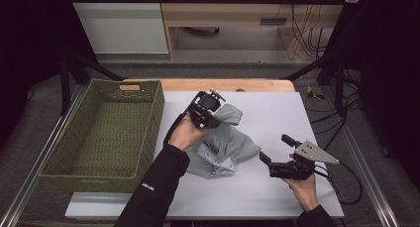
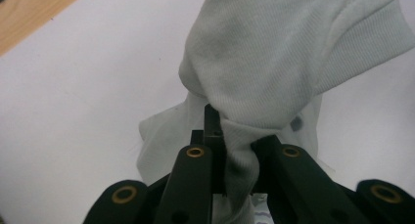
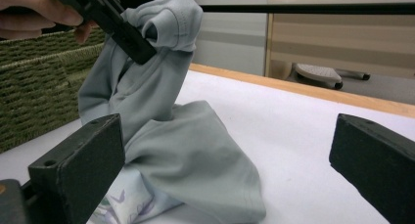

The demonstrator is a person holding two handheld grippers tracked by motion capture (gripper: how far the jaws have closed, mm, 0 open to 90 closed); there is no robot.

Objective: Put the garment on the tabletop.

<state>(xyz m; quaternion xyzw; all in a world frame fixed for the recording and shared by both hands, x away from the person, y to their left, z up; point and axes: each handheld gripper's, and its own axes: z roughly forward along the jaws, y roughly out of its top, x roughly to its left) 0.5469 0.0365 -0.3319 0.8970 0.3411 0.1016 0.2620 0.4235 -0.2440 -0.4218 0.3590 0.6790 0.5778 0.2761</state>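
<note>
At far left of the high view, a green woven basket (image 1: 104, 133), nothing visible inside, standing on the table edge just beside the white table mat (image 1: 277, 123). Wooden table edge (image 1: 218, 84) visible behind the mat.

Next to the right, the left gripper (image 1: 204, 113), held in the left hand (image 1: 185, 133), jaws closed tight on a bunch of the pale grey-green garment (image 1: 225, 142). In the left gripper view, ribbed knit fabric (image 2: 264, 62) pinched between the two black jaws and hanging in front of them over the mat. In the right gripper view, the same pinch seen from the side: the cloth (image 3: 161, 92) raised at one end, the other end resting in a heap on the mat, a printed inner part (image 3: 122, 204) showing below.

Further right, the right gripper (image 1: 274, 155), in the right hand (image 1: 302, 187), low over the mat, jaws standing wide apart, holding nothing, pointing toward the heap but apart from it.

Judged from this: garment grasped by one corner only, partly lifted, not yet spread or folded, not yet in the basket. Probably left to do: second grasp with the free gripper, then straightening or carrying over to the basket. Which of these is intended, not possible to tell.
</note>
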